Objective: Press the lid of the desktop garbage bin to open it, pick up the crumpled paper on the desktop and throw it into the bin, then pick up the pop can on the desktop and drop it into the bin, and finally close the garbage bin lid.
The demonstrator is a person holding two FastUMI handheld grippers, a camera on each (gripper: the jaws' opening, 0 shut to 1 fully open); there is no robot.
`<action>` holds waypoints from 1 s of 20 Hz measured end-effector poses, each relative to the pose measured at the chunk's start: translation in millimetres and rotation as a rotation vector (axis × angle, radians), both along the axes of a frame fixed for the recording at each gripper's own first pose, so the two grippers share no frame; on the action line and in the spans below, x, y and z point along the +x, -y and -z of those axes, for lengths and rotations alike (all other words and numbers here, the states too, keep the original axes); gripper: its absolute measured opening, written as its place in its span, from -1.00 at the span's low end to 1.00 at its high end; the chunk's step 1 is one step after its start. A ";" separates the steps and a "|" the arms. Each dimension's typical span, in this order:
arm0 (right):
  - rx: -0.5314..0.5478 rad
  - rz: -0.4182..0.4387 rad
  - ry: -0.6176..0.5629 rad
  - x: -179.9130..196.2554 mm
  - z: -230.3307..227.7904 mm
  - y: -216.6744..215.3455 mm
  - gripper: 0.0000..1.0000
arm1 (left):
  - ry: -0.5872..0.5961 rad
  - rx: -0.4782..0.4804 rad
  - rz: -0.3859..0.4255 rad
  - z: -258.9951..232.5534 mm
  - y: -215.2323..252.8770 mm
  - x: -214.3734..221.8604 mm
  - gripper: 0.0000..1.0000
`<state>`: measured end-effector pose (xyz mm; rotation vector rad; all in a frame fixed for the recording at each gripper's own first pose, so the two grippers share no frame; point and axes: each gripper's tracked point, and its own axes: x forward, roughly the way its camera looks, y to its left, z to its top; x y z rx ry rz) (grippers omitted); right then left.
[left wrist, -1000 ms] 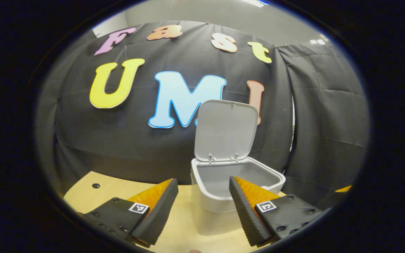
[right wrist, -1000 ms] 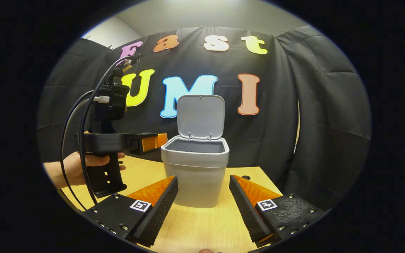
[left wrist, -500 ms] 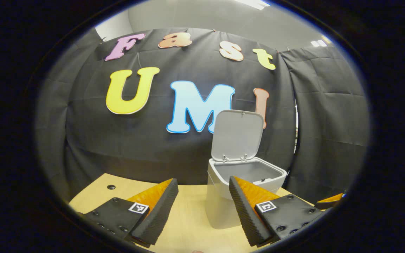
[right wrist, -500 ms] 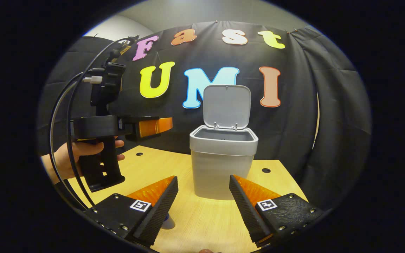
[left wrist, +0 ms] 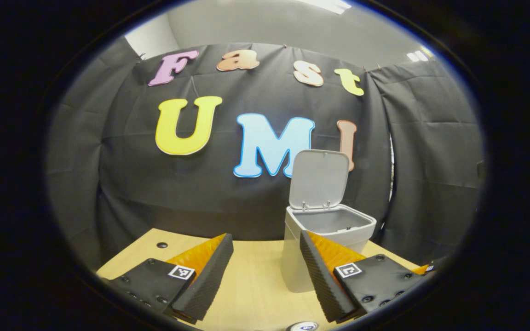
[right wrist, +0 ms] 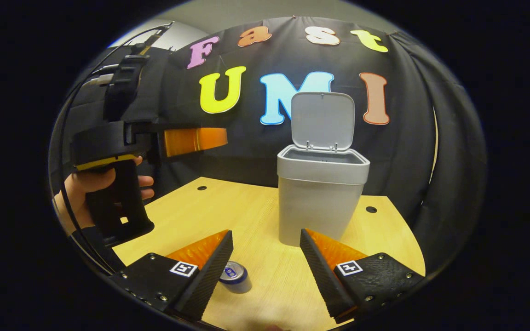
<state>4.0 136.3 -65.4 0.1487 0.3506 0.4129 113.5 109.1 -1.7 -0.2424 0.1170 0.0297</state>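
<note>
Blue-topped pop can (right wrist: 235, 276) sits half-hidden behind right tool (right wrist: 265, 271).

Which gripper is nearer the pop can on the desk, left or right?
Right. The right gripper hangs open just above and beside the pop can, the can by its left finger. The left gripper is held higher, off to the side.

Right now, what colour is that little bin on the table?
The bin is light grey, lid included; the right gripper view shows it best.
</note>
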 end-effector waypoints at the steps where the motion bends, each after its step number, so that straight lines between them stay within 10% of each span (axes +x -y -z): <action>1: 0.006 -0.005 -0.009 -1.4 1.9 -3.8 0.89 | -0.002 -0.003 -0.007 -0.7 -4.3 -6.8 0.90; 20: -0.046 -0.211 -0.249 -14.5 71.5 -80.5 0.89 | -0.027 0.043 -0.154 1.1 -59.8 -88.6 0.90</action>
